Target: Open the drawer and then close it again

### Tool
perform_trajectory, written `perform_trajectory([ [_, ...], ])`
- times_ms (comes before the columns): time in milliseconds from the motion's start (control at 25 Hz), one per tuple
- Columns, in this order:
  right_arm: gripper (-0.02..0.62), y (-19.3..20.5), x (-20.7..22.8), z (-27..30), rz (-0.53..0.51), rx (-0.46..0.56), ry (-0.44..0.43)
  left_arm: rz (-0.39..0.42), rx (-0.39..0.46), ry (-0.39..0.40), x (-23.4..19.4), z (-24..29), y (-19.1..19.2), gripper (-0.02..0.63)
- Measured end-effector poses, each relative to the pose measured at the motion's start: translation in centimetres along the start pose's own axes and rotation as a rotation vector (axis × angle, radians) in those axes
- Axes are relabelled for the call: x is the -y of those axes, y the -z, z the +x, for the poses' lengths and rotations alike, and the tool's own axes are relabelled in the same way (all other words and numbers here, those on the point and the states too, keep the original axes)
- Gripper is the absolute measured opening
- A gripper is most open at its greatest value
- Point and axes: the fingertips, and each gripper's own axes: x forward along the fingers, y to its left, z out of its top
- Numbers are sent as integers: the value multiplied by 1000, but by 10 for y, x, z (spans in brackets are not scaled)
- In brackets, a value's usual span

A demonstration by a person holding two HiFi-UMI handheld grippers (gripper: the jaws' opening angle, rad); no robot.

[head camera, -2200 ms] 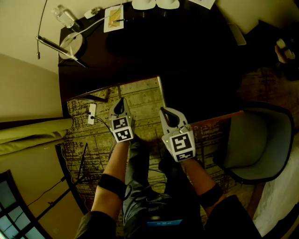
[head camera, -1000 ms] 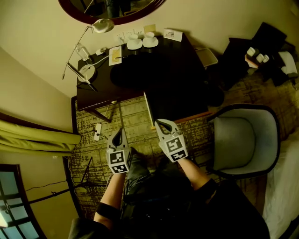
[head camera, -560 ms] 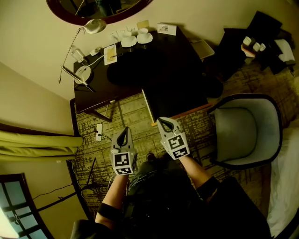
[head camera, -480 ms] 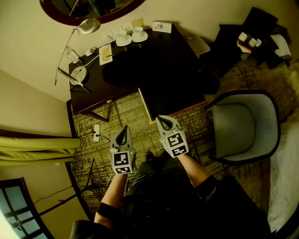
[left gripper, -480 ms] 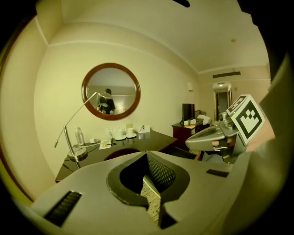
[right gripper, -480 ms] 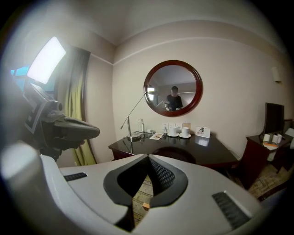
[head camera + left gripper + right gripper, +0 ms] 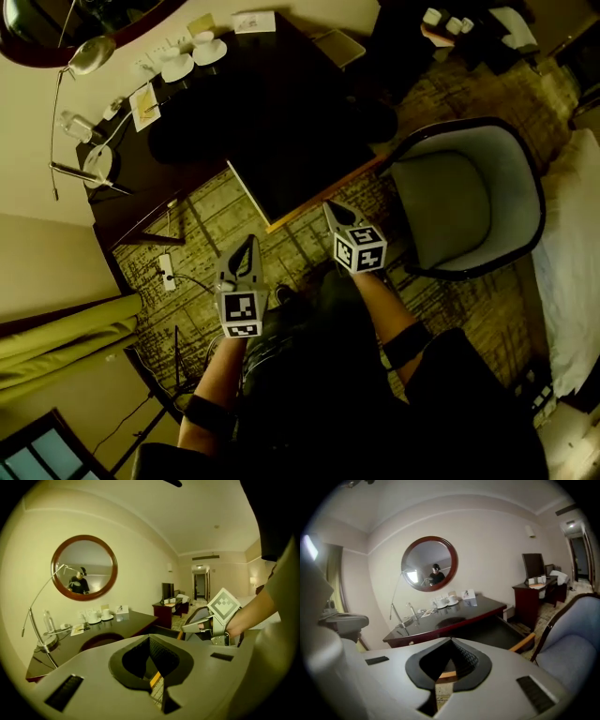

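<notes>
Head view: drawer [image 7: 305,173] out toward the person, front edge diagonal.

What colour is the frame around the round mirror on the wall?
Dark reddish brown. The mirror frame shows best in the left gripper view.

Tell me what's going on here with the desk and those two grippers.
A person stands facing a dark wooden desk with a grey two-jaw gripper in each hand. The desk's wide dark drawer is pulled out, its light wooden front edge toward the person. The left gripper and right gripper are both shut, empty and short of the drawer. A grey upholstered armchair stands on the person's right.
</notes>
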Motion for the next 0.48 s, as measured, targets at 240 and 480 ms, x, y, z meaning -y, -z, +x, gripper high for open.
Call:
perform_trajectory([
  [240, 0, 51, 85, 9, 170, -47, 55, 21, -45, 72, 47, 51, 8, 3],
  [480, 0, 97, 147, 36, 257, -115, 19, 21, -101, 79, 91, 116, 20, 3],
])
